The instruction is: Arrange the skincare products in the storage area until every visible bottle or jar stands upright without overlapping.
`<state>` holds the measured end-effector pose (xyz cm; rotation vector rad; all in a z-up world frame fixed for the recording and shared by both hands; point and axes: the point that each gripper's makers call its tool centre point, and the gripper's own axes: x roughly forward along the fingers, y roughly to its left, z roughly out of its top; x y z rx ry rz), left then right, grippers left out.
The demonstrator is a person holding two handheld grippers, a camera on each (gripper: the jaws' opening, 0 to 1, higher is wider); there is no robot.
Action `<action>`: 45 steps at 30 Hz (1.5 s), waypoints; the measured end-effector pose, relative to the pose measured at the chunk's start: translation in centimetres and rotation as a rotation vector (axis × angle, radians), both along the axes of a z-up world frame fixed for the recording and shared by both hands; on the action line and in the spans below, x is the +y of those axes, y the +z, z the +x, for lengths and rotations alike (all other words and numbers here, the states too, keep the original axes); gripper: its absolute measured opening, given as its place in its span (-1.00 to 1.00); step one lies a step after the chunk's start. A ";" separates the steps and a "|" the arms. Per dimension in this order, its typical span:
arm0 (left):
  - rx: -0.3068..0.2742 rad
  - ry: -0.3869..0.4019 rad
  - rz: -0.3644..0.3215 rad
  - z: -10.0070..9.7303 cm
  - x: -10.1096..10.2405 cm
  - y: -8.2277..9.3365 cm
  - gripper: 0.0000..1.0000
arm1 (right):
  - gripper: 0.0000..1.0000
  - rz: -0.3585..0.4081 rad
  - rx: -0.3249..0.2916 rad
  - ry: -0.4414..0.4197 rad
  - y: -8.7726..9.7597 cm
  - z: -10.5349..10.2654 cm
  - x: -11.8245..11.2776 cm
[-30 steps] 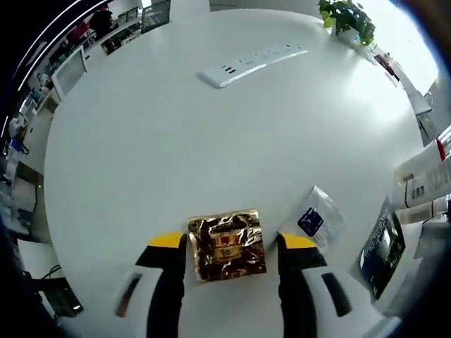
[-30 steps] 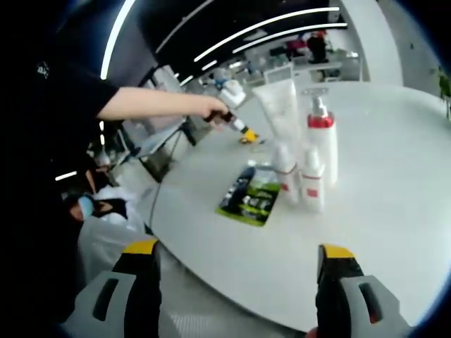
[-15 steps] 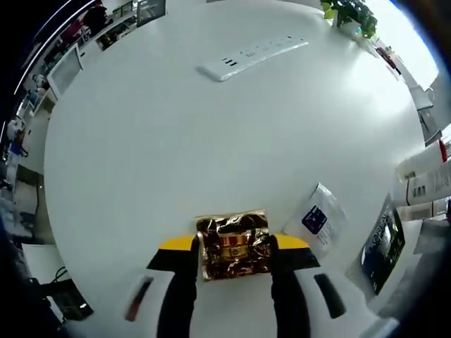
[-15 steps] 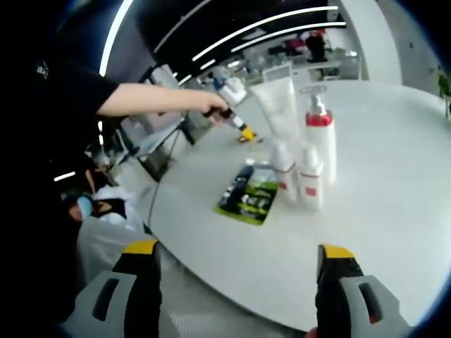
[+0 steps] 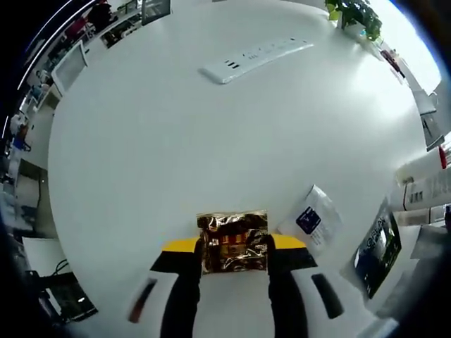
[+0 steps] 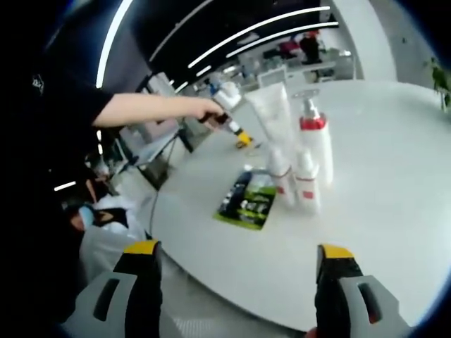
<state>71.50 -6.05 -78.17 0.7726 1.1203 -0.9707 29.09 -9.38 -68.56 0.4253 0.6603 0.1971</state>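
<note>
The gold foil sachet (image 5: 233,242) now sits pinched between the left gripper (image 5: 233,248)'s jaws, which stood wide on either side of it 1 second ago and have since drawn in until their yellow tips press its left and right edges. The foil looks crumpled and slightly bowed, so the likeliest trouble is that a thin, slippery packet buckles or slides out as it is lifted, or that the jaws catch only a fold and it droops. It lies flat on the white round table (image 5: 176,141), near the edge closest to the camera, right at the jaw tips. Just to its right lies a white sachet with a blue label (image 5: 311,220), close enough that a sideways drag could nudge it. Further right a dark green packet (image 5: 371,248) lies flat, and beyond it white tubes (image 5: 426,184) show at the edge of the view. In the right gripper view the right gripper (image 6: 239,255) hangs open and empty off the table edge, well apart from a cluster of 4 upright items: a tall white tube (image 6: 270,118), a pump bottle with a red collar (image 6: 315,144) and 2 small bottles (image 6: 296,179). A careless sweep there could topple them.
</note>
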 end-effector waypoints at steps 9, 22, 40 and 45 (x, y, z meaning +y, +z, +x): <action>0.004 0.032 0.001 -0.8 0.5 1.0 -0.19 | 0.86 0.001 -0.016 0.002 0.3 0.2 0.1; 0.035 0.183 -0.012 -2.6 1.8 2.5 -0.19 | 0.87 -0.026 -0.048 0.030 0.9 0.6 0.5; 0.073 0.284 0.001 -6.8 3.6 3.3 -0.24 | 0.87 -0.034 -0.090 0.043 1.6 0.7 0.6; 0.069 0.297 0.000 -7.6 4.2 4.5 -0.25 | 0.87 -0.039 -0.104 0.048 1.8 0.8 0.6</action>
